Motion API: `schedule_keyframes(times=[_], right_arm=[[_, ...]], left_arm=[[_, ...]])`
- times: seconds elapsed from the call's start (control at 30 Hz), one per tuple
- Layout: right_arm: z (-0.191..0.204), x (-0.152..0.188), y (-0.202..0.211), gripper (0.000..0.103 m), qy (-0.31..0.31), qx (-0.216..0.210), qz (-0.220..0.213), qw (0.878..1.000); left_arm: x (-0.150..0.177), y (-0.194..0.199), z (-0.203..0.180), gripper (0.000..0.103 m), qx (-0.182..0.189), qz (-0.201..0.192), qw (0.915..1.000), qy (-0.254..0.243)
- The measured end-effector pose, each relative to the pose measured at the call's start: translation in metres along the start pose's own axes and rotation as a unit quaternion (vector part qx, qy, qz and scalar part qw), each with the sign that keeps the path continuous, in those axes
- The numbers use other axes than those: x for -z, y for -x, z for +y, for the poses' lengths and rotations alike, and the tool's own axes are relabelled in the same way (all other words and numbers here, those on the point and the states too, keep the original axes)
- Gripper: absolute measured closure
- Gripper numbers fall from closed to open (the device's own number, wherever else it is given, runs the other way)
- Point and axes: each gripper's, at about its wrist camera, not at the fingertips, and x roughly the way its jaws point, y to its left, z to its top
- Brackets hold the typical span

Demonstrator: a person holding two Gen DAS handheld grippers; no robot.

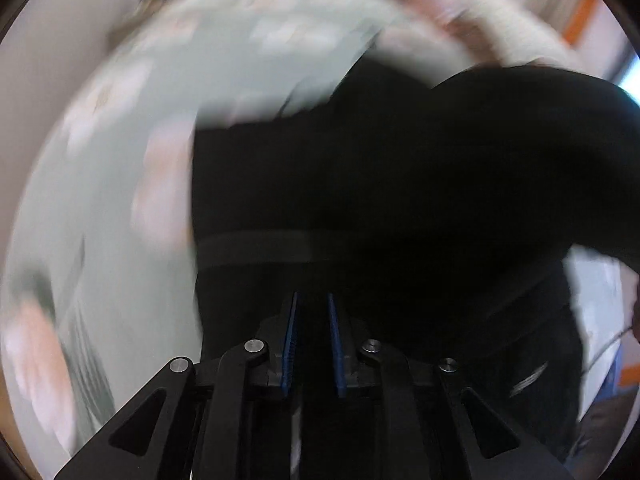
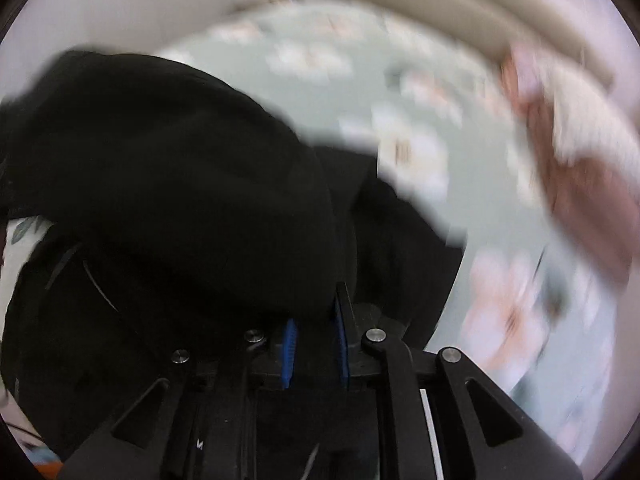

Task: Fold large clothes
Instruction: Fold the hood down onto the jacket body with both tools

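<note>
Pinching the black garment (image 1: 360, 168), both grippers, left (image 1: 313, 308) and right (image 2: 316, 320), keep jaws nearly closed.

black garment (image 1: 380, 168): matt cloth | fingers (image 1: 290, 336): blue ribbed pads | bedsheet (image 1: 132, 184): printed cloth

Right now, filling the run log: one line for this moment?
left gripper: shut on black garment | right gripper: shut on black garment | floral sheet beneath
</note>
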Motion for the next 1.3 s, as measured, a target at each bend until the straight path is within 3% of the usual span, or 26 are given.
schedule_keyframes(times=[0.07,0.13,0.17,0.2,0.37,0.4,0.43,0.53,0.6,0.67,0.8,0.93,1.0,1.13,1.2,1.3], right_arm=[[-0.011,0.011,-0.006,0.081,-0.027,0.002,0.019,0.999],[-0.027,0.012,0.003,0.073,-0.059,-0.007,0.014,0.998],[-0.034,0.011,0.012,0.059,-0.072,-0.006,0.008,0.997],[-0.040,0.009,0.021,0.052,-0.084,-0.001,0.000,0.996],[-0.061,-0.026,0.056,0.052,-0.120,-0.021,-0.054,0.991],[-0.059,-0.037,0.061,0.052,-0.122,-0.026,-0.068,0.990],[-0.056,-0.046,0.064,0.052,-0.122,-0.030,-0.078,0.989],[-0.048,-0.071,0.066,0.052,-0.129,-0.036,-0.101,0.986],[-0.044,-0.083,0.060,0.052,-0.140,-0.048,-0.098,0.984],[-0.034,-0.073,0.065,0.052,-0.147,-0.062,-0.092,0.983],[-0.019,-0.060,0.041,0.052,-0.154,-0.092,-0.048,0.983],[0.010,-0.065,0.019,0.052,-0.150,-0.128,-0.023,0.980],[0.031,-0.061,0.002,0.052,-0.133,-0.119,-0.004,0.984],[0.060,-0.010,-0.041,0.053,-0.081,-0.073,0.052,0.993],[0.059,0.015,-0.058,0.053,-0.084,-0.074,0.070,0.991],[0.060,0.022,-0.059,0.053,-0.086,-0.074,0.056,0.992]], left_arm=[[0.008,0.015,0.020,0.089,0.034,-0.018,0.9982,0.046],[0.004,0.038,0.030,0.089,0.028,-0.030,0.9974,0.059],[-0.005,0.053,0.030,0.089,0.024,-0.043,0.9975,0.050],[-0.011,0.063,0.028,0.089,0.025,-0.053,0.9974,0.043],[-0.094,0.103,-0.009,0.084,0.095,-0.127,0.9873,0.003],[-0.109,0.103,-0.019,0.077,0.107,-0.135,0.9850,-0.006],[-0.124,0.100,-0.033,0.066,0.117,-0.137,0.9833,-0.023],[-0.140,0.076,-0.061,0.063,0.126,-0.123,0.9829,-0.054],[-0.127,0.043,-0.068,0.063,0.151,-0.055,0.9859,-0.047],[-0.092,0.016,-0.069,0.063,0.175,0.005,0.9837,-0.039],[-0.017,-0.021,-0.061,0.063,0.156,0.074,0.9848,-0.011],[0.008,-0.012,-0.042,0.063,0.188,0.044,0.9802,0.046],[0.009,-0.009,-0.034,0.064,0.193,0.042,0.9783,0.062],[0.015,-0.006,-0.022,0.066,0.192,0.042,0.9785,0.062],[0.017,-0.003,-0.017,0.067,0.205,0.049,0.9755,0.065],[0.016,0.001,-0.022,0.067,0.187,0.054,0.9796,0.050]])
